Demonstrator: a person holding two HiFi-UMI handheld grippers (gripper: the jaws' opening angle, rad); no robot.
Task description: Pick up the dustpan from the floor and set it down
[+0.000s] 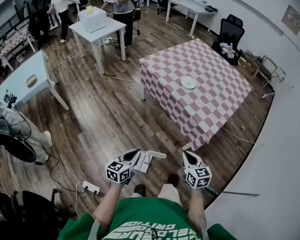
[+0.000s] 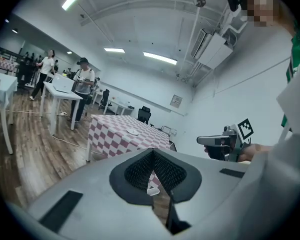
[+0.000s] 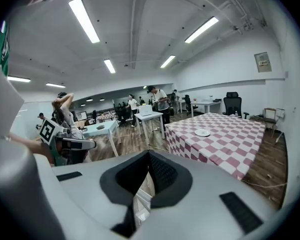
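Both closed, nothing held. Left hand-held gripper [image 1: 131, 158]: in its own view the jaws meet at the tips, with only a thin slit below them and nothing between the pads. Right hand-held gripper [image 1: 191, 160]: same, jaws fully together, empty. The person [image 1: 139, 219] holds both low in front of the body, side by side and apart. The tips point out over the floor [image 1: 104, 119] and a little down.

Dustpan [image 1: 150, 162]: I read the white piece with the short grey handle as it. It sits on the wood floor just ahead of the shoes [image 1: 139, 189]. It's between the two grippers and closer to the left one, just off that tip in the head view. I can't tell from there whether the tip touches it. A white bit shows through the slit under the jaws in each gripper view, too small to say more.

A thin long rod [image 1: 235, 193] lies on the floor by the wall [image 1: 280, 134], right of the right gripper. I can't tell what it belongs to.

Further out there's a desk [image 1: 215, 109] under a red-and-white checked cloth, with a white plate [image 1: 188, 82] near its middle. A white power strip [image 1: 91, 187] is on the floor left of the left gripper.
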